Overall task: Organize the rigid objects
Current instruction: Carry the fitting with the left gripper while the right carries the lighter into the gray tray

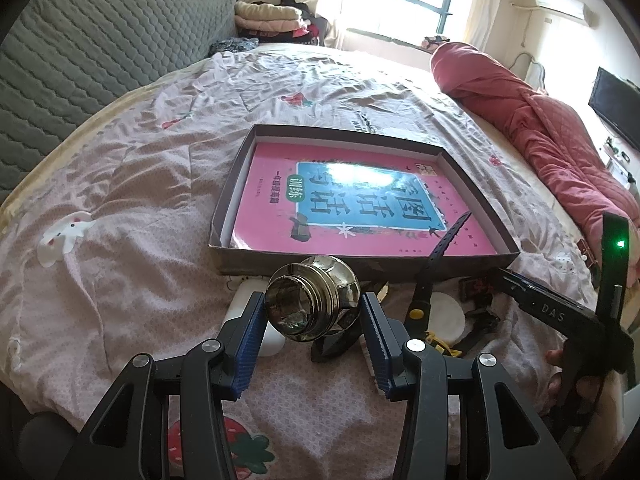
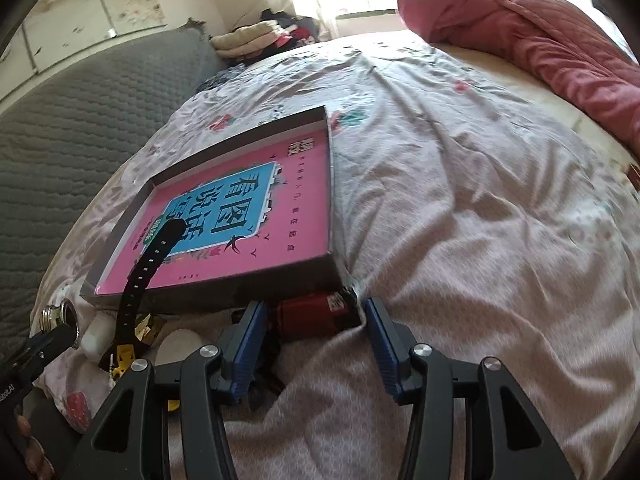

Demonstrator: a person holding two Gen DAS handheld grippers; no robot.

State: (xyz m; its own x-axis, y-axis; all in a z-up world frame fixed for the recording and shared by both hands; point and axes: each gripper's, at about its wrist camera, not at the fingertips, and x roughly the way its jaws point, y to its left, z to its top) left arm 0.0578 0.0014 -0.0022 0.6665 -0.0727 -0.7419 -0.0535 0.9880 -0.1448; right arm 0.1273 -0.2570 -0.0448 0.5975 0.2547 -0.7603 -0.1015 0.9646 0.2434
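Left tongs (image 1: 313, 322) pinch a brass doorknob (image 1: 314, 304) above the bed (image 1: 120, 168), near the shallow box (image 1: 236, 256) holding a pink book (image 1: 280, 200); right tongs (image 2: 314, 334) stand spread around a red block (image 2: 316, 314) beside that box

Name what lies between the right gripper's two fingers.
In the right wrist view, a red boxy object lies between the open right gripper fingers, on the bedsheet against the shallow box wall.
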